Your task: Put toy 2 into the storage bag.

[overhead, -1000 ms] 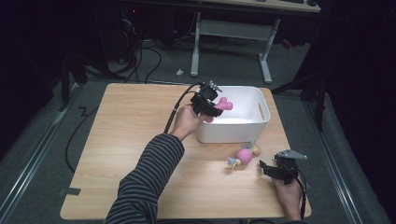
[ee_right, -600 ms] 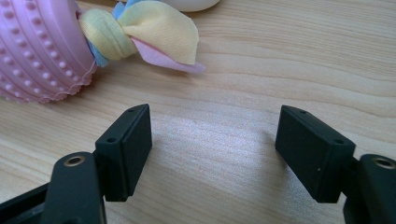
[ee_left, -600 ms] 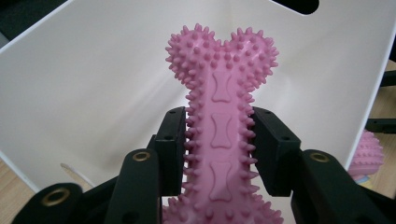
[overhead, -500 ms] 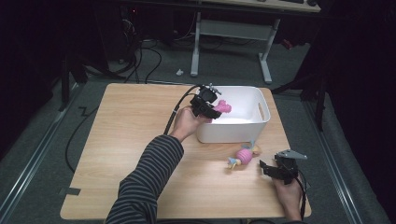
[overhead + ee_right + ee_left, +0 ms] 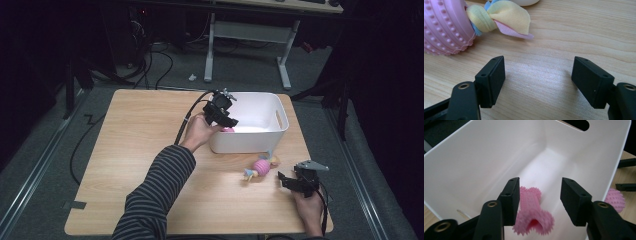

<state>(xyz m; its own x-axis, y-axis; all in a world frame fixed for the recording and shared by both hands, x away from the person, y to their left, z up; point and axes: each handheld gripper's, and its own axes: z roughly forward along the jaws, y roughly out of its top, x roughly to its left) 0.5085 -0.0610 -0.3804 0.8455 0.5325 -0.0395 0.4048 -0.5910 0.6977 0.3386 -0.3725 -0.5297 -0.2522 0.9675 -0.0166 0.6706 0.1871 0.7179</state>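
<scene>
Nearest, at the right front of the table (image 5: 150, 150), the right gripper (image 5: 537, 82) is held low with its jaws spread wide and nothing between them; bare wood is seen in the gap. Just beyond it lies a pink ball toy (image 5: 262, 166) with knotted cloth tails in yellow, blue and pink. It is judged light and springy, its nubbed skin giving good friction; it would best be taken across the round body, since the cloth tails would slip and stretch.

Farther off, the left gripper (image 5: 540, 197) is held over the near left corner of the white bin (image 5: 272, 135). Its jaws have just been opening and are now parted, with the pink bone toy (image 5: 532, 216) between and below them, seemingly let go and inside the bin. This toy is judged soft, hollow rubber, light and unbreakable; its narrow waist would be the surest place to grip.

Whether the left pad touches the bone's side cannot be told. The bone's near end is cut off by the frame, and in the high view most of it is hidden behind the bin wall and the gripper.
</scene>
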